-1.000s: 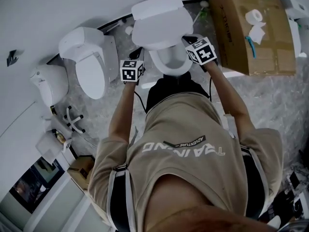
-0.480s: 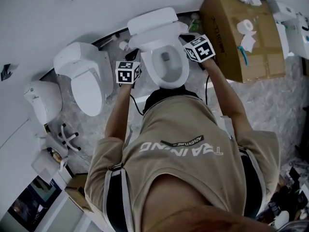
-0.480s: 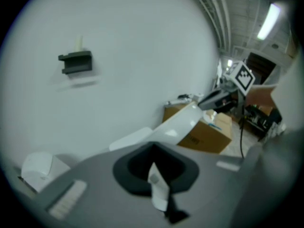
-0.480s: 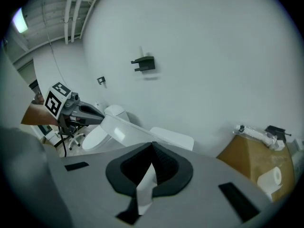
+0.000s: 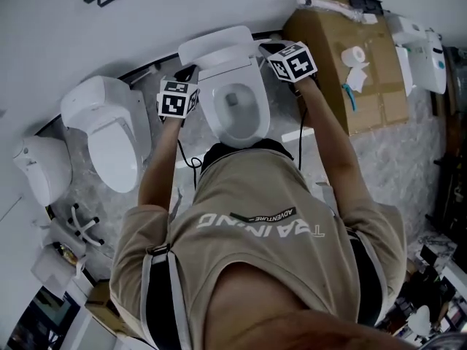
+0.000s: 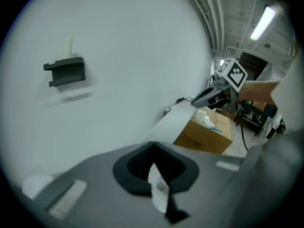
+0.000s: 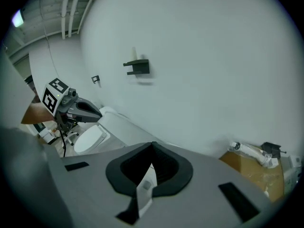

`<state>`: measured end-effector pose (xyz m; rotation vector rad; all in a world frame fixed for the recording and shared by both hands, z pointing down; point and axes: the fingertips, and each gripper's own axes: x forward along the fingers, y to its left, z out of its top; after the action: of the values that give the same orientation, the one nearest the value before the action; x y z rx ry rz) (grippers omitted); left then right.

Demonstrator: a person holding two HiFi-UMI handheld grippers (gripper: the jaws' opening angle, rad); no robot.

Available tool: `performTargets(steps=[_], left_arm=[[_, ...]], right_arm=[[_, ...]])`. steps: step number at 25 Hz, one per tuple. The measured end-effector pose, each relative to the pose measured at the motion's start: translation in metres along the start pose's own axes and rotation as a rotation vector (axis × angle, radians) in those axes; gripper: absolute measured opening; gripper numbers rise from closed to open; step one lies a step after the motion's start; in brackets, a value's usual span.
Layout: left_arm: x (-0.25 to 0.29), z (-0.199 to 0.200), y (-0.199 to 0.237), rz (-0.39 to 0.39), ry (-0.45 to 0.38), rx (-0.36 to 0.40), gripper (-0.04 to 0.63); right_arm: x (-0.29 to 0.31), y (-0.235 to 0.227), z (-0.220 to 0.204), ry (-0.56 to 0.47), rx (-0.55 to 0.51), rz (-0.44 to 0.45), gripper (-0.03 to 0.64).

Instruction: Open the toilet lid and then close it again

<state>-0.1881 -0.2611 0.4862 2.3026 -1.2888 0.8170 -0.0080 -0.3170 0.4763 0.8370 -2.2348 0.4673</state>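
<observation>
The toilet (image 5: pixel 235 119) stands against the white wall, its bowl uncovered. The toilet lid (image 5: pixel 217 46) is raised, leaning back toward the wall. The left tongs (image 5: pixel 188 73) and the right tongs (image 5: pixel 265 48) each pinch one side edge of that lid.

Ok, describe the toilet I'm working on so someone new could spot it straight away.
Follow the white wall to the big cardboard box with a toilet roll on top. The toilet just left of that box is the one: its lid is raised and the bowl shows, while the neighbouring toilet further left has its lid down.
</observation>
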Motion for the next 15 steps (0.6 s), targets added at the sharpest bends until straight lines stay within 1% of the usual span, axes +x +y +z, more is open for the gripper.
performTargets(steps=[5,8,11,13,15], left_arm=[[0.014,0.026,0.023,0.011,0.028,0.059,0.003],[0.02,0.036,0.033,0.024,0.06,0.087,0.003],[0.027,0.048,0.045,0.049,0.067,0.085,0.003],[0.035,0.057,0.052,0.065,0.066,0.07,0.002],[0.042,0.066,0.06,0.081,0.074,0.072,0.003]], right_arm=[[0.014,-0.017,0.035,-0.012,-0.04,-0.021,0.009],[0.023,-0.02,0.056,-0.021,-0.061,0.01,0.009],[0.032,-0.025,0.076,-0.026,-0.088,0.038,0.009],[0.036,-0.031,0.083,-0.017,-0.103,0.059,0.009],[0.042,-0.036,0.088,-0.01,-0.107,0.086,0.009]])
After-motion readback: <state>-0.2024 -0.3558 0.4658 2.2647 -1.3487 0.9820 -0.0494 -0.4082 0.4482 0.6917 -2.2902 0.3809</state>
